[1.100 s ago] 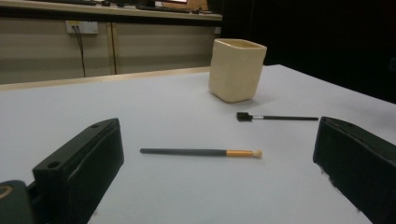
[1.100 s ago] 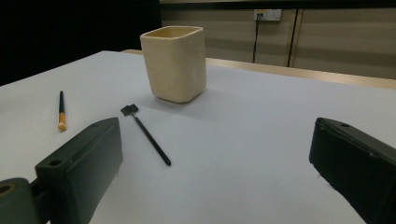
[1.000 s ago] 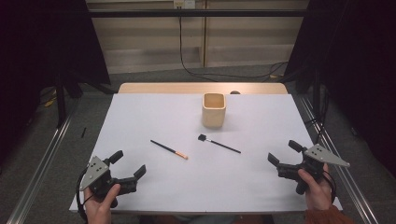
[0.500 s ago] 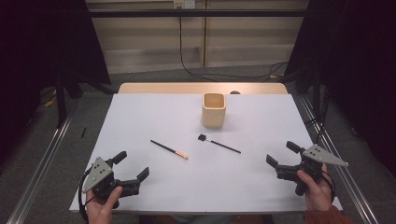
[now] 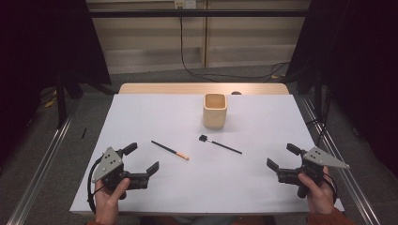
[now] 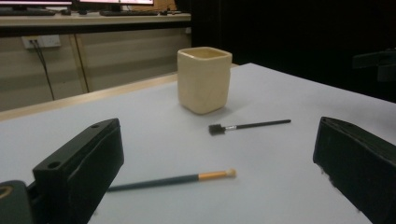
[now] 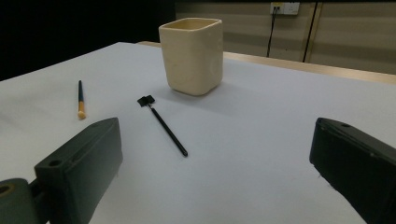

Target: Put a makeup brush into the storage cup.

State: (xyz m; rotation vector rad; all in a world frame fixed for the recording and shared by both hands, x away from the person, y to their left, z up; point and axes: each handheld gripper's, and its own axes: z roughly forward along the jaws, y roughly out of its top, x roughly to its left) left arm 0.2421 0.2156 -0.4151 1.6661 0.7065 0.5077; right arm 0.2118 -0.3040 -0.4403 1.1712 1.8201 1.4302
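Note:
A cream square cup [image 5: 215, 110] [image 6: 204, 79] [image 7: 191, 55] stands upright at the table's middle back. In front of it lie two small brushes: a thin black one with a flat black head [image 5: 220, 145] [image 6: 248, 126] [image 7: 163, 123], and a dark-handled one with an orange band and pale tip [image 5: 170, 150] [image 6: 175, 180] [image 7: 81, 99]. My left gripper [image 5: 141, 157] is held open near the front left, its jaws wide apart and empty. My right gripper [image 5: 282, 156] is open at the front right, also empty. Both point toward the brushes from a distance.
The white table sheet [image 5: 150, 112] covers most of a wooden tabletop [image 5: 164, 88], whose far strip shows. Metal rails [image 5: 42, 159] run along both sides on the floor. Cables [image 5: 197, 72] lie on the floor behind the table.
My left gripper has shifted slightly forward and right along the front edge. The right gripper has barely moved. Cup and brushes lie as before.

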